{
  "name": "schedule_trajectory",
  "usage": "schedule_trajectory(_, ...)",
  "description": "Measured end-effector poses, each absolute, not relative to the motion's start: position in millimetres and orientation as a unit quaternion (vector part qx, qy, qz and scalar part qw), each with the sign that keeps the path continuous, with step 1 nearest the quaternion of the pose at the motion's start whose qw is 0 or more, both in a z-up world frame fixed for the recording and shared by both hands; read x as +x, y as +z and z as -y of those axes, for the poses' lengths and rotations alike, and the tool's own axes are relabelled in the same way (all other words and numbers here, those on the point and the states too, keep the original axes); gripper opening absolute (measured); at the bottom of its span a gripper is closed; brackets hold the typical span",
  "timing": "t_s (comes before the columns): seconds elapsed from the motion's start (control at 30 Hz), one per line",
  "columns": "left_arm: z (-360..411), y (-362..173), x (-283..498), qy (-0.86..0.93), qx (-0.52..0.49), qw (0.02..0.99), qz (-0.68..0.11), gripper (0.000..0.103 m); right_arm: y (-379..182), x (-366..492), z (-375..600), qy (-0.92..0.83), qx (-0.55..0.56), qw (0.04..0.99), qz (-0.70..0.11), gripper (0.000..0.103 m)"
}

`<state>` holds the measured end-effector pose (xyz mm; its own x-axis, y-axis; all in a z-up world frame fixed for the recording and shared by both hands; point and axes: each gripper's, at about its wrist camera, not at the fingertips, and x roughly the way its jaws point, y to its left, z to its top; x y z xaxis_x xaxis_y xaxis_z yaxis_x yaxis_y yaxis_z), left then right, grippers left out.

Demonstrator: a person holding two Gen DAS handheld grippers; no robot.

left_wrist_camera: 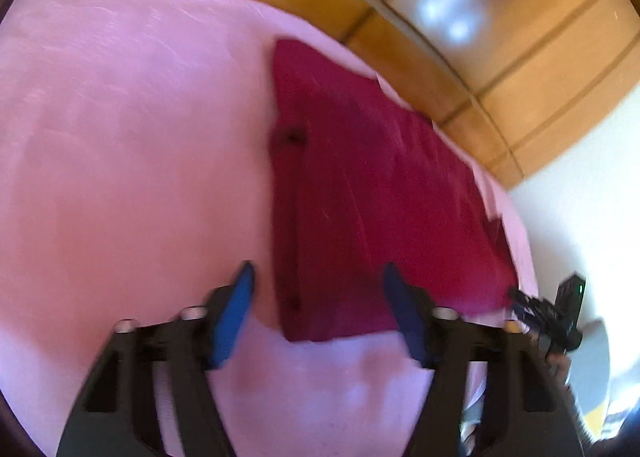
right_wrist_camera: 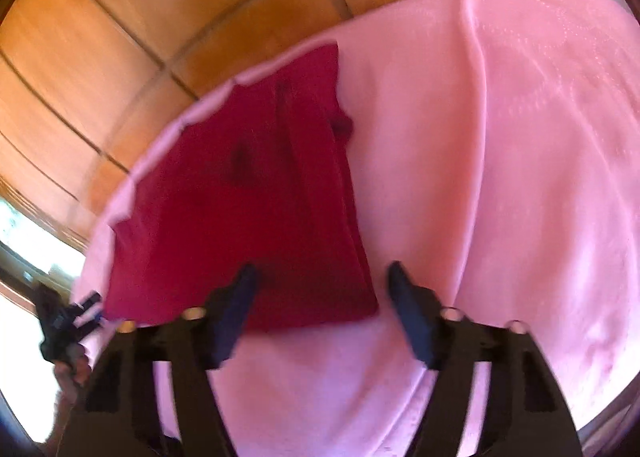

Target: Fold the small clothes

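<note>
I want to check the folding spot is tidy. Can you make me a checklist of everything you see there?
Surface: pink sheet, smooth with soft creases, nothing spilled.
Job's things: one red cloth lying flat near the sheet's edge, partly folded, a fold line running down it.
Clutter: nothing seen.
Grippers: left gripper open over the cloth's near corner, holding nothing; right gripper open over the cloth's other near corner, holding nothing. Both look blurred.
Cables: nothing seen.
Surroundings: orange floor tiles beyond the sheet, with bright light glare.
</note>
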<state>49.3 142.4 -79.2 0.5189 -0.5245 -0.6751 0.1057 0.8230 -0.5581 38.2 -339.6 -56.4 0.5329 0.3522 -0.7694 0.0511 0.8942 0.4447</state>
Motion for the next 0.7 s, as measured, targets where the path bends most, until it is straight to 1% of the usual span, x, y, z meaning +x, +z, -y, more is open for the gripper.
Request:
schedule_trajectory(0.07, -134, -80, 48, -0.175, -0.207, 0.849, -0.454, 0.018, -58, 38, 337, 0.079, 0.203, 0.855, -0.471, 0.032)
schedule_trajectory(0.1, -132, -78, 49, -0.175, -0.201, 0.851, -0.453, 0.017, -57, 38, 337, 0.084, 0.209, 0.853, -0.471, 0.024)
schedule_trajectory(0.17, -137, -73, 44, -0.174, -0.204, 0.853, -0.447, 0.012, -48, 31, 338, 0.089, 0.212, 0.856, -0.463, 0.022)
schedule_trajectory(0.27, -144, -66, 34, -0.177, -0.203, 0.855, -0.442, 0.009, -37, 21, 339, 0.103, 0.211, 0.858, -0.456, 0.020)
schedule_trajectory(0.4, -143, -65, 10, -0.183, -0.194, 0.855, -0.445, 0.009, -25, -7, 339, 0.118, 0.200, 0.856, -0.461, 0.020)
schedule_trajectory(0.6, -140, -68, -35, -0.183, -0.180, 0.847, -0.466, 0.009, -29, -53, 341, 0.121, 0.184, 0.842, -0.492, 0.020)
schedule_trajectory(0.67, -136, -66, -45, -0.162, -0.154, 0.854, -0.470, 0.011, -33, -57, 341, 0.120, 0.182, 0.839, -0.499, 0.020)
schedule_trajectory(0.7, -136, -64, -47, -0.152, -0.146, 0.858, -0.468, 0.014, -33, -56, 341, 0.116, 0.181, 0.839, -0.499, 0.023)
